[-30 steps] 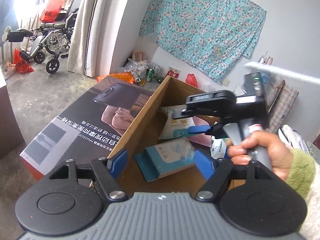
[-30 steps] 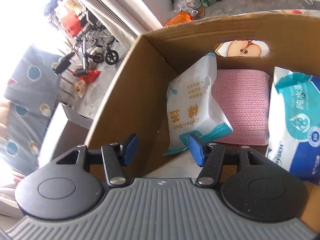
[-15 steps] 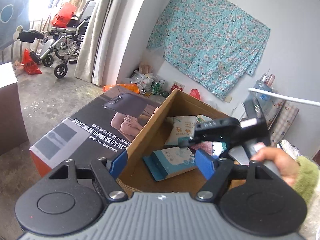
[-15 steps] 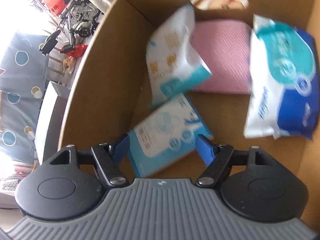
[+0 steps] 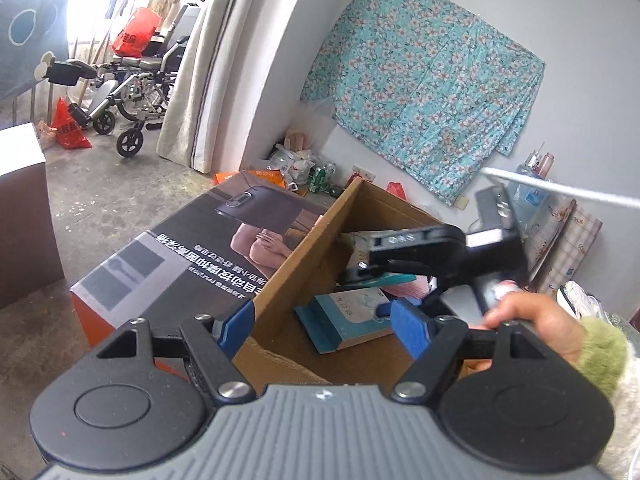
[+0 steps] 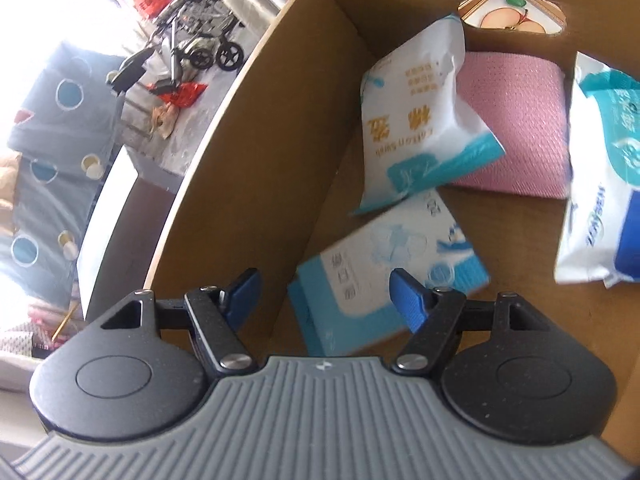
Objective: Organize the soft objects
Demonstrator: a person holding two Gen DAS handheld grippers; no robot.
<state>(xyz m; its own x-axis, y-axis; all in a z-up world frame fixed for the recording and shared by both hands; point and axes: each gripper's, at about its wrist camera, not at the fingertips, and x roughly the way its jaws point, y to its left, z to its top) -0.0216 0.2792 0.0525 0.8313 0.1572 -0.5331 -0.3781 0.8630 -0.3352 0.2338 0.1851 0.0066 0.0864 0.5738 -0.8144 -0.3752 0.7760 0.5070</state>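
Note:
My right gripper [image 6: 324, 292] hangs open over the cardboard box [image 6: 248, 160], nothing pressed between its blue pads. Under it a light-blue tissue pack [image 6: 384, 276] lies flat on the box floor. Farther in, a white cotton-pad bag [image 6: 420, 120] leans on a folded pink towel [image 6: 516, 120], with a blue-and-white wet-wipe pack [image 6: 600, 184] at the right. My left gripper [image 5: 320, 320] stands open and empty at the box's near edge [image 5: 280, 360]. It looks in at the light-blue tissue pack [image 5: 348, 320] and the right tool's black body [image 5: 420, 248], held by a hand [image 5: 532, 320].
A large printed carton [image 5: 180, 264] lies against the box's left side. A wheelchair [image 5: 132, 92] and red bags stand far left by a curtain. Bottles and litter sit along the wall under a floral cloth [image 5: 420, 92]. A brown cabinet [image 5: 20, 220] is at the left edge.
The right jaws have widened. The right gripper has drawn back, so the light-blue pack shows lying on the box floor. The left view has backed off slightly.

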